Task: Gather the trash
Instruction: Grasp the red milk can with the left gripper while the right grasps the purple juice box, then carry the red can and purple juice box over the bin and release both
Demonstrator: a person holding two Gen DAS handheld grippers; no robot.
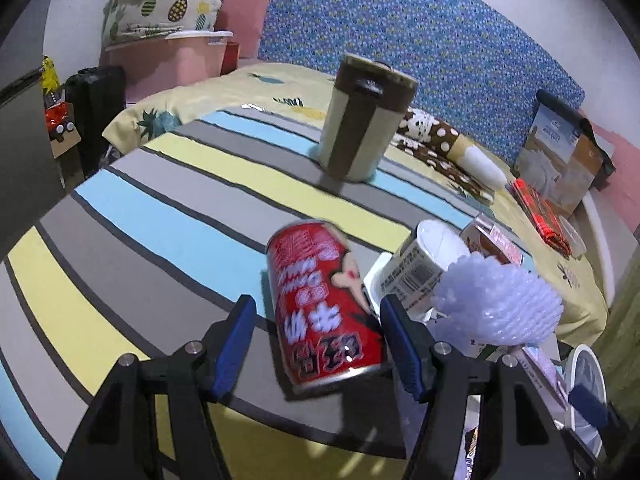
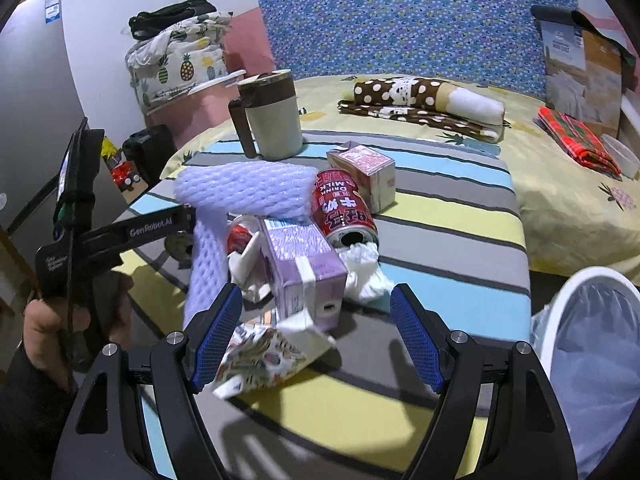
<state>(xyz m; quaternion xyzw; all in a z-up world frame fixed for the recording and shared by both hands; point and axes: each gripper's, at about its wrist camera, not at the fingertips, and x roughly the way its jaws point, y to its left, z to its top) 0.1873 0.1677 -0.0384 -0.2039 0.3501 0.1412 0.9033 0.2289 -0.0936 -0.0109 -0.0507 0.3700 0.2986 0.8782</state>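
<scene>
red can (image 1: 325,304) — between left gripper (image 1: 318,342) fingers | jaws apart

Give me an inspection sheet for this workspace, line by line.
Surface: striped cloth over a table beside a bed.
Job's things: red can lying on its side, purple carton, pink carton, foam net, crumpled tissue, patterned wrapper; lined bin at the right.
Clutter: lidded mug standing upright behind the pile.
Grippers: left gripper open, jaws either side of the red can; right gripper open, holding nothing, before the purple carton.
Cables: nothing seen.
Surroundings: blue patterned headboard, polka-dot bundle, pink tub.
</scene>
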